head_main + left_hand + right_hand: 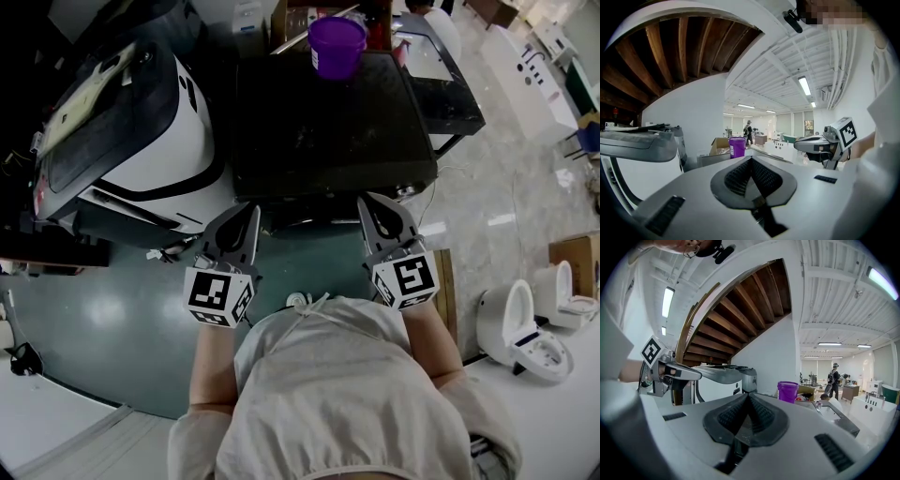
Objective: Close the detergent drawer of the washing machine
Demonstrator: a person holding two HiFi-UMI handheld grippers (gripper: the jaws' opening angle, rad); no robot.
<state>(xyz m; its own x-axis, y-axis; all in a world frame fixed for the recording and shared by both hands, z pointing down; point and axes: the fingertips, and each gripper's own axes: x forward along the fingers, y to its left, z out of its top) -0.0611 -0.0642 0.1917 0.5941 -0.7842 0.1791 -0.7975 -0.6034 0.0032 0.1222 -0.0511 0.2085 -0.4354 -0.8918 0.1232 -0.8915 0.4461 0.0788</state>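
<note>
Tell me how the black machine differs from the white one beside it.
The black machine is boxy with a flat top; the white machine is rounded with a sloping dark lid. A purple bucket stands on the black machine, none on the white machine. Both stand before the person.

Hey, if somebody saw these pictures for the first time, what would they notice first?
Probably the purple bucket, bright against the far edge of the black washing machine in the middle of the head view. Next, the left gripper and the right gripper, held side by side near the machine's front edge, both shut and empty.
</note>
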